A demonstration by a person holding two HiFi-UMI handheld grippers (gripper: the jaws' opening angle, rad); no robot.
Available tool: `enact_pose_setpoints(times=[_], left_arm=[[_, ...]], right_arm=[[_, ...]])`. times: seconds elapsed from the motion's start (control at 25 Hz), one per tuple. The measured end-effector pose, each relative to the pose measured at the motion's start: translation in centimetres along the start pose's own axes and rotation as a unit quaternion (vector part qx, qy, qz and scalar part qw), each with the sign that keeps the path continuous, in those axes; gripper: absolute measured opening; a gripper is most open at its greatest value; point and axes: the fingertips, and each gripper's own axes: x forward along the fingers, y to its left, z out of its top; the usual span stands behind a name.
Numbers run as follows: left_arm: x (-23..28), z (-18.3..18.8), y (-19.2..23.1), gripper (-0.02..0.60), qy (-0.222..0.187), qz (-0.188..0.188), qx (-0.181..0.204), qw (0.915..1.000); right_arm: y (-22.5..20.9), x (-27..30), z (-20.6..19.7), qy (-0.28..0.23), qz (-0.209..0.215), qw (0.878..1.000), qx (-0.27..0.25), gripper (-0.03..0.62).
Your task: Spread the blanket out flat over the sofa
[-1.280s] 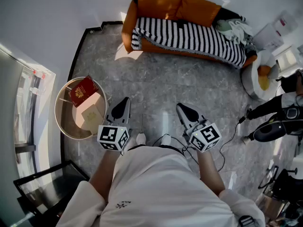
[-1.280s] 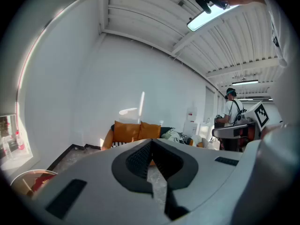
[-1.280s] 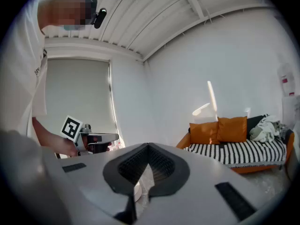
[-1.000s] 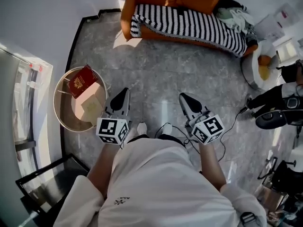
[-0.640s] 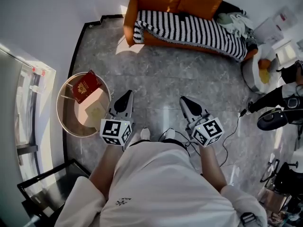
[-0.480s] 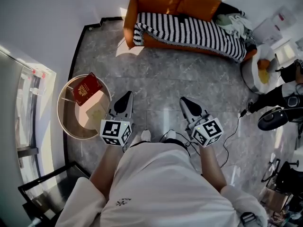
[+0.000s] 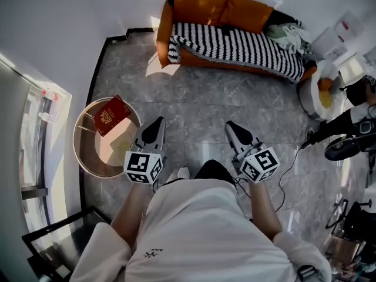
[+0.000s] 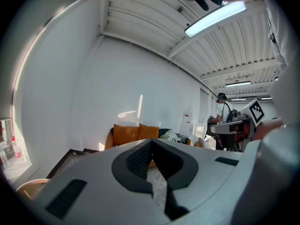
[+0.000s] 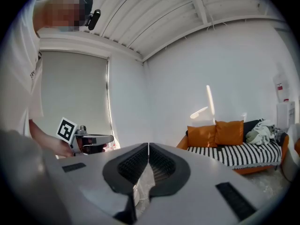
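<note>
The black-and-white striped blanket [image 7: 238, 44] lies spread along the seat of the orange sofa [image 7: 202, 7] at the far wall; it shows too in the right gripper view as the blanket [image 9: 239, 153]. Both grippers hang over the grey floor, well short of the sofa. My left gripper [image 7: 155, 126] is shut and holds nothing; its jaws meet at the left gripper [image 8: 151, 143]. My right gripper [image 7: 232, 127] is shut and empty as well, tips together at the right gripper [image 9: 148, 146]. Two orange cushions [image 9: 216, 133] lean on the sofa back.
A round side table [image 7: 104, 138] with a red book [image 7: 111, 115] stands at my left. Crumpled pale clothes [image 7: 288, 33] lie on the sofa's right end. A white bin [image 7: 320, 90], cables and gear crowd the right side. A glass door is at left.
The view has shifted slightly; both grippers stay shut and level in front of me. The blanket has not moved.
</note>
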Motion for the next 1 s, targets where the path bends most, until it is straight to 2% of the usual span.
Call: enact_pose_setpoints(times=[0.52, 1.0], left_arm=[[-0.9, -0.3, 2.4, 0.018, -0.008, 0.019, -0.008, 0.9998], [2.1, 0.5, 5.9, 0.018, -0.008, 0.048, -0.01, 0.9987]], right_arm=[[1.1, 3.0, 0.6, -0.001, 0.019, 1.0, 0.002, 0.026], [-1.2, 8.6, 1.4, 0.004, 0.053, 0.999, 0.003, 0.026]])
